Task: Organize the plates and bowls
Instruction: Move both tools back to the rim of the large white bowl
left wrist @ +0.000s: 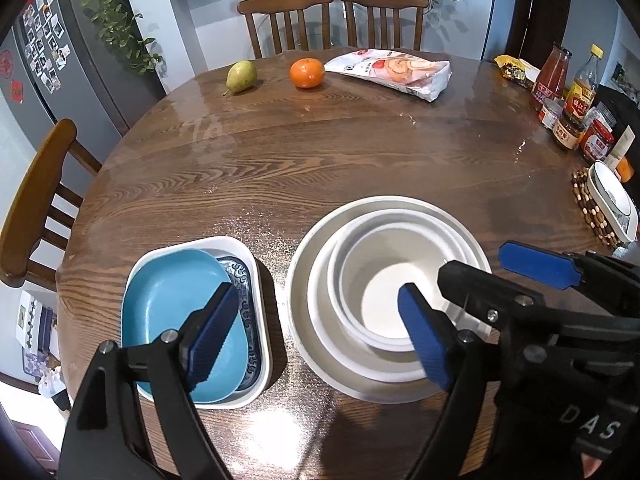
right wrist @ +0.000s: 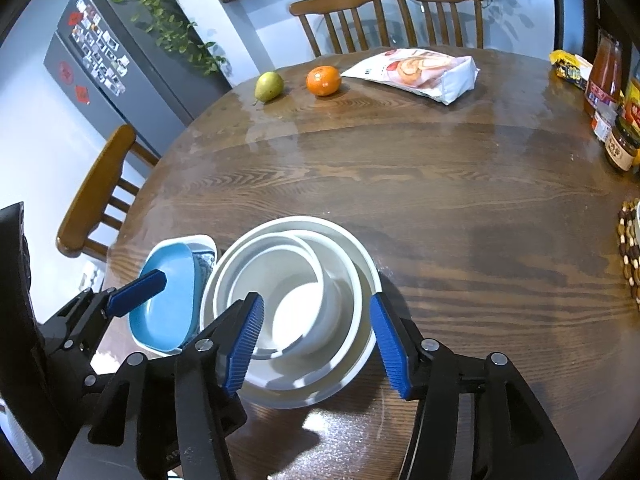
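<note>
From your left wrist view, three white round bowls (left wrist: 386,300) sit nested, smallest innermost, near right on the round wooden surface (left wrist: 320,168). Just left of them a white rectangular tray (left wrist: 262,304) holds a blue-patterned plate (left wrist: 250,300) with a plain blue plate (left wrist: 176,312) tilted on top. Your left gripper (left wrist: 320,340) has its fingers released, holding nothing, hanging above the two stacks. A pear (left wrist: 241,76), an orange (left wrist: 307,73) and a snack bag (left wrist: 390,72) lie far across; sauce jars (left wrist: 568,96) stand far right.

From your right wrist view, your right gripper (right wrist: 316,346) straddles the nested bowls (right wrist: 290,308), fingers released and clear of the rims. The surface (right wrist: 440,184) shows glossy, strongly grained wood; chairs (right wrist: 340,20) and a fridge (right wrist: 120,68) stand behind.
</note>
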`<move>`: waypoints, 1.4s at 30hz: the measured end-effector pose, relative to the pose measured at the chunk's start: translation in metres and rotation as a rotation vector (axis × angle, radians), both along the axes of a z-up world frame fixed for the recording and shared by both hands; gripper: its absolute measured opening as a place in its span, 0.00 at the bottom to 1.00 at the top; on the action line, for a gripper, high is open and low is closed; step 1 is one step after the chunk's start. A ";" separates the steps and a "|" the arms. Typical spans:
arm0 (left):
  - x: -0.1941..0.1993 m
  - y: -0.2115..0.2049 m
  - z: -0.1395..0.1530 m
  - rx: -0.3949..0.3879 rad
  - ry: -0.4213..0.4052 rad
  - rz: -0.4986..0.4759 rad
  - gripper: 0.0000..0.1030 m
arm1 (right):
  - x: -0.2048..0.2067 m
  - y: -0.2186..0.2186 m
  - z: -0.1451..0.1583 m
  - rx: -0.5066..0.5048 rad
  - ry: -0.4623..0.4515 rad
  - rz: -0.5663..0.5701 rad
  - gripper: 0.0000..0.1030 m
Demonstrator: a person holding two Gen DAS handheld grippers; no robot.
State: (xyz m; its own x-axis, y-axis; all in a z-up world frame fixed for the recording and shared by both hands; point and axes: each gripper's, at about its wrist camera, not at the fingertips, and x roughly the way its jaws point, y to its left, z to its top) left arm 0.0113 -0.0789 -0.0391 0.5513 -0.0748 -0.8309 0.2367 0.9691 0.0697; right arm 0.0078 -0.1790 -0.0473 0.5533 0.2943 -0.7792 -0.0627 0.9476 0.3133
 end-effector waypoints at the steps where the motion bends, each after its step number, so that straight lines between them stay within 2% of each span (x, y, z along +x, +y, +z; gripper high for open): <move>1: 0.000 0.000 0.000 0.001 0.000 0.000 0.79 | 0.000 0.000 0.001 -0.003 -0.002 0.001 0.58; 8: 0.000 0.003 0.001 0.003 0.005 -0.001 0.83 | -0.001 0.001 0.003 -0.020 -0.002 0.022 0.63; 24: -0.001 0.031 0.009 -0.022 0.005 0.034 0.84 | -0.004 -0.012 0.008 -0.024 -0.008 0.004 0.63; 42: 0.002 0.065 -0.003 -0.041 0.068 0.070 0.84 | -0.012 -0.025 0.003 -0.040 0.021 -0.019 0.63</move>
